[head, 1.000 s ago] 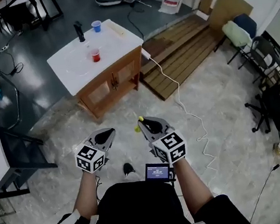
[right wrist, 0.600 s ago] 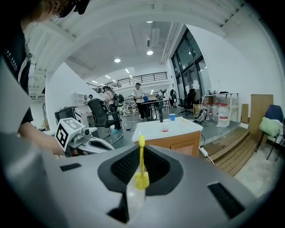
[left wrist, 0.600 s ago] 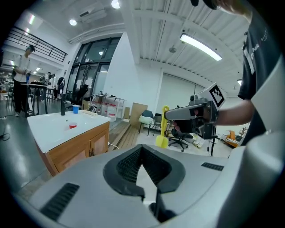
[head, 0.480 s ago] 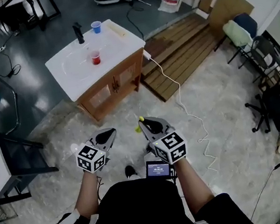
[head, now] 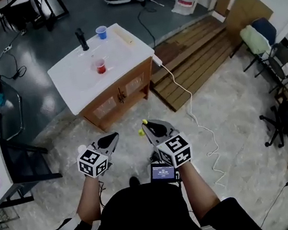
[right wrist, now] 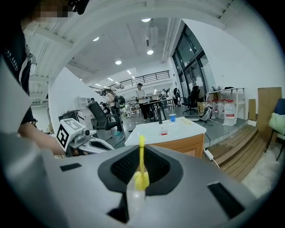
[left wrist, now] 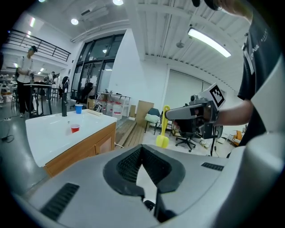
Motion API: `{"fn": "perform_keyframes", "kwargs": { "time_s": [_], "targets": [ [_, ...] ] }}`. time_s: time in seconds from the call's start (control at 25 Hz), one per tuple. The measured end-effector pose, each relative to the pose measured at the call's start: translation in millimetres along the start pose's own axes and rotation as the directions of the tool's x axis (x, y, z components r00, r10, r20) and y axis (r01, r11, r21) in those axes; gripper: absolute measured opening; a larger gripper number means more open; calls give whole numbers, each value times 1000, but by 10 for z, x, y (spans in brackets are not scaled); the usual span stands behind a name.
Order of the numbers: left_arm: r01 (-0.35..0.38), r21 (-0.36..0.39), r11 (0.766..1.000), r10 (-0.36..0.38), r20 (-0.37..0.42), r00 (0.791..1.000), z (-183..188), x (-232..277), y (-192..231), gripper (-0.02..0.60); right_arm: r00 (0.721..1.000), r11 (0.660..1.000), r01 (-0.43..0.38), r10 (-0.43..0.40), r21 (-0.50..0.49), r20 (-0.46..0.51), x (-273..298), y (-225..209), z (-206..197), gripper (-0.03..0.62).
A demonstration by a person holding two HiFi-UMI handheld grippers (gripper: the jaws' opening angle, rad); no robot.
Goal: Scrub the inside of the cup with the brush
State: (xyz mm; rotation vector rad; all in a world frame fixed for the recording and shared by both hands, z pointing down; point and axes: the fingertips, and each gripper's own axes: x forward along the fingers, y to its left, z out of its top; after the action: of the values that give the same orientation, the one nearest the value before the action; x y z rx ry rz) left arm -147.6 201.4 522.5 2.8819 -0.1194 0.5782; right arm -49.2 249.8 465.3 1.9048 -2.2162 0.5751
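The right gripper [head: 150, 128] is clamping the yellow brush [right wrist: 141, 156], while the left gripper [head: 110, 139] is sitting fully closed and empty. The red cup [head: 100, 66] is standing on the white bench [head: 74, 82], well apart from both.

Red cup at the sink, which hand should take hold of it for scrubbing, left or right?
Left. The right gripper is shut on the yellow brush, while the left gripper is shut on nothing, so it seems free to open and steady the red cup. Neither is near it yet.
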Motion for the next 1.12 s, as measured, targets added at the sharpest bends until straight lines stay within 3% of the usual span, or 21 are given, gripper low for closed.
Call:
{"fn": "perform_keyframes", "kwargs": {
  "time_s": [0.36,0.72,0.88,1.12],
  "targets": [
    [-108,-18,994,108,14,994,479,567,378,3,997,997,-75,75,-5,15,272,-831,321,40],
    [-228,-110,967,233,40,972,652,717,602,3,988,988,-154,154,13,-23,424,-1318,336,40],
    [-231,-127,965,237,34,971,623,787,638,3,985,984,-173,174,29,-23,548,-1403,310,40],
    [-183,-133,974,195,90,977,741,942,823,3,983,983,-178,179,36,-33,792,-1523,362,40]
  ]
}}
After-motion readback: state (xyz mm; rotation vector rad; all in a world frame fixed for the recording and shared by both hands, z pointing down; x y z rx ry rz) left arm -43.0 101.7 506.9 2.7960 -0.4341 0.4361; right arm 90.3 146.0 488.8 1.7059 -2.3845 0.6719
